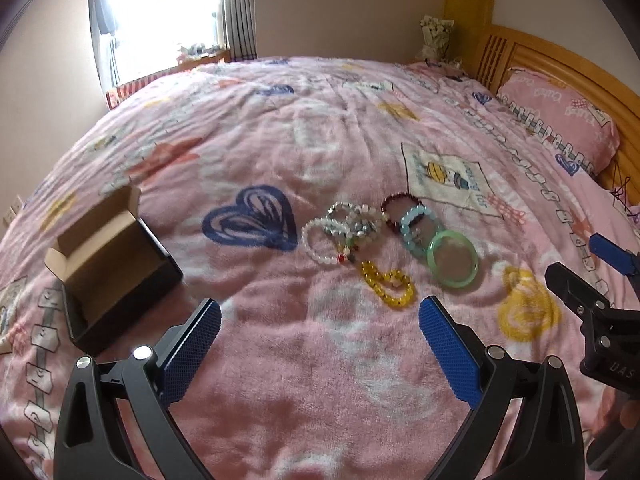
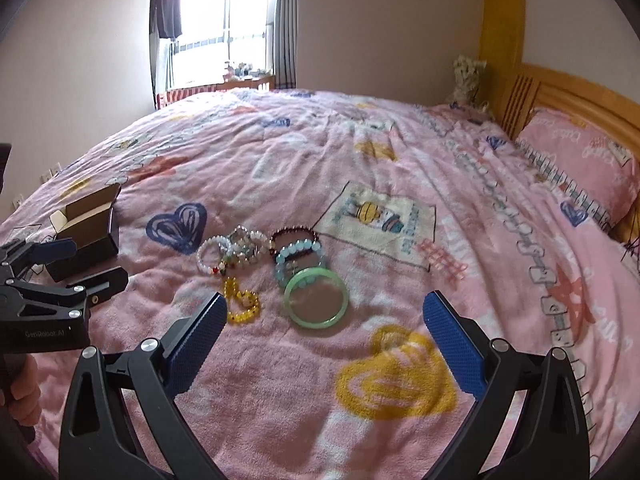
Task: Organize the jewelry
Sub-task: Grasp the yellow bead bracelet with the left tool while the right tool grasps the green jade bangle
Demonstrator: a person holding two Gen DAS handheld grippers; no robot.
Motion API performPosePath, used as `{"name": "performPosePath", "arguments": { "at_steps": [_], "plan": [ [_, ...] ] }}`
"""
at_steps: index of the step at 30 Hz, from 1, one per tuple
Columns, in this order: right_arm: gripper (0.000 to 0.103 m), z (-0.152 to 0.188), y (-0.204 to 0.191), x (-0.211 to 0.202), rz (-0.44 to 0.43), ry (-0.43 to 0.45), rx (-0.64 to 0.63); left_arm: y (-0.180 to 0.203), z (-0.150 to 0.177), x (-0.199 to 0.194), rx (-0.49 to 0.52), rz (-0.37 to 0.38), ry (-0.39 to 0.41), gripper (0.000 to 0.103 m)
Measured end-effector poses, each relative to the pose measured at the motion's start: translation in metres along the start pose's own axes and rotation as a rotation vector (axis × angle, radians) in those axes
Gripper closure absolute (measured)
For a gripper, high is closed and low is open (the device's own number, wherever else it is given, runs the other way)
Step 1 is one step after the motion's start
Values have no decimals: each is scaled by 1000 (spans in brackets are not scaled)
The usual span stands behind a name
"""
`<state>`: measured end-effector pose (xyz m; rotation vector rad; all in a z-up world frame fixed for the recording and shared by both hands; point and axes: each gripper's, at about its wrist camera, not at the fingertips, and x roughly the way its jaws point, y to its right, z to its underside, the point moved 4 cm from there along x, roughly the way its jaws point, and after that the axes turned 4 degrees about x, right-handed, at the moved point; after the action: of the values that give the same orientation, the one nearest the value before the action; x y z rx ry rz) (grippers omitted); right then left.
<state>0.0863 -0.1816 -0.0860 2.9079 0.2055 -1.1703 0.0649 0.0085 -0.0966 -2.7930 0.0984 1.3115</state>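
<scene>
Several bracelets lie in a loose group on the pink bedspread: a green jade bangle, a yellow bead bracelet, a light blue bead bracelet, a dark red bead bracelet and white bead bracelets. An open black box with a brown lid flap stands to their left. My left gripper is open and empty, short of the bracelets. My right gripper is open and empty, just short of the bangle.
The pink patterned bedspread covers a wide bed. A pink pillow leans on the wooden headboard at the right. A window is at the back left. Each gripper shows in the other's view: the right one, the left one.
</scene>
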Motion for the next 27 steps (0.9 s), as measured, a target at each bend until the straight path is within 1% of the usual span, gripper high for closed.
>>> {"name": "performPosePath", "arguments": {
  "at_steps": [3,4,7,8,9,11,13,14,16,18,20,21,23,25,26,27],
  "plan": [
    [7,5,8,27,-11,-54,44,-3,6,22,-38,32,-60,6],
    [10,7,10,36,-15,-76,58,-3,7,28,-53,46,-77,6],
    [25,10,14,60,-52,-132,87,-5,10,48,-119,103,-139,6],
    [26,11,14,67,-55,-143,89,-5,11,53,-142,128,-156,7],
    [26,12,15,74,-48,-155,88,-3,11,57,-149,146,-169,13],
    [26,17,18,88,-34,-179,94,5,10,64,-122,143,-181,18],
    [28,22,23,101,-60,-200,127,11,10,72,-111,147,-199,20],
    [31,24,25,107,-74,-207,142,13,9,78,-121,167,-212,23],
    [35,29,28,117,-78,-217,150,18,6,89,-150,219,-236,26],
    [37,34,29,124,-87,-229,153,22,0,101,-182,246,-244,28],
    [38,35,32,129,-95,-222,168,28,-4,114,-185,239,-251,28],
    [38,34,32,130,-100,-213,174,31,-4,122,-191,239,-266,31],
    [38,32,32,132,-114,-202,176,35,-1,135,-212,229,-289,33],
    [38,30,31,137,-117,-198,169,39,0,136,-182,201,-263,33],
    [38,29,31,139,-112,-195,166,39,1,135,-165,184,-255,36],
    [39,28,31,142,-110,-193,167,38,2,134,-160,168,-248,42]
  ]
}}
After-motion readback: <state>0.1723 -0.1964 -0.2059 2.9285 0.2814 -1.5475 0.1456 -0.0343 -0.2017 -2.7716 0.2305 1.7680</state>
